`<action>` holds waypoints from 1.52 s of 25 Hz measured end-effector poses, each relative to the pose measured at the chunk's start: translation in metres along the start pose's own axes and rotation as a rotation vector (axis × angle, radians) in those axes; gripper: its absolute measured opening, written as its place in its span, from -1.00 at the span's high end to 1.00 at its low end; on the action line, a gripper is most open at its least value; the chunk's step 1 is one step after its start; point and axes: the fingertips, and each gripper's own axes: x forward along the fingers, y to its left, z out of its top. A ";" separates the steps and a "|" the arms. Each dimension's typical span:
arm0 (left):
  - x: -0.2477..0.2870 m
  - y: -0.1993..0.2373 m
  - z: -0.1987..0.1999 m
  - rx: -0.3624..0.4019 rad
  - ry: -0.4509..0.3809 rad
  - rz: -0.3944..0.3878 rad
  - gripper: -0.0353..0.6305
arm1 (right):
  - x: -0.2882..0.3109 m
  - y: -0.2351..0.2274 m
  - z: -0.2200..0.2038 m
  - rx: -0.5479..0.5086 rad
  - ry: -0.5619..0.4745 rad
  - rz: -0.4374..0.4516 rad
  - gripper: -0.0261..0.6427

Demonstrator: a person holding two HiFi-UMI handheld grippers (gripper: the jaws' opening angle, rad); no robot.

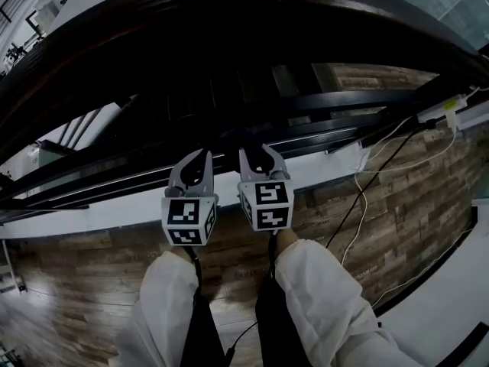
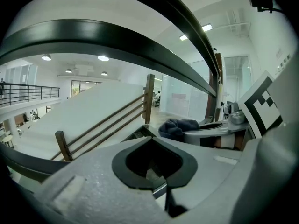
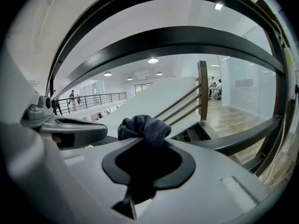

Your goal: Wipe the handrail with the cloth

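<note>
The broad dark handrail [image 1: 229, 21] arcs across the top of the head view, and both grippers sit just below it. It also curves overhead in the left gripper view as the handrail [image 2: 117, 41] and in the right gripper view as the handrail [image 3: 163, 36]. My right gripper [image 1: 257, 150] [image 3: 142, 141] is shut on a dark blue cloth [image 3: 144, 127] bunched past its tips. My left gripper [image 1: 199, 157] [image 2: 150, 136] is shut with nothing in it, close beside the right. From the left gripper view the cloth [image 2: 180, 126] shows at the right gripper's tip, below the rail and apart from it.
Thinner dark rails [image 1: 328, 102] run under the handrail. White cables [image 1: 359, 197] and a power strip [image 1: 443, 113] lie on the wood floor [image 1: 92, 281] to the right. The person's white trouser legs [image 1: 321, 297] fill the bottom. A wooden stair railing [image 2: 107, 120] lies beyond.
</note>
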 end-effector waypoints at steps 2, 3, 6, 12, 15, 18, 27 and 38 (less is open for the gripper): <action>0.011 -0.016 0.003 0.004 -0.001 -0.014 0.90 | -0.003 -0.017 0.000 0.008 -0.003 -0.008 0.72; 0.016 -0.023 0.004 0.006 0.000 -0.020 0.90 | -0.005 -0.025 0.000 0.009 -0.005 -0.011 0.72; 0.027 -0.041 0.005 0.014 0.002 -0.038 0.90 | -0.009 -0.040 0.000 0.002 -0.012 -0.012 0.72; 0.044 -0.066 0.005 0.020 0.009 -0.053 0.90 | -0.015 -0.050 0.001 -0.011 -0.015 0.017 0.72; 0.053 -0.075 0.007 0.021 0.010 -0.055 0.90 | -0.016 -0.057 0.001 -0.023 -0.019 0.028 0.72; 0.062 -0.083 0.007 0.024 0.016 -0.052 0.90 | -0.017 -0.065 0.000 -0.022 -0.021 0.037 0.72; 0.086 -0.107 0.010 0.038 0.028 -0.053 0.90 | -0.020 -0.095 -0.003 -0.020 -0.027 0.054 0.72; 0.136 -0.179 0.016 0.050 0.028 -0.119 0.90 | -0.039 -0.184 -0.007 -0.004 -0.034 -0.014 0.72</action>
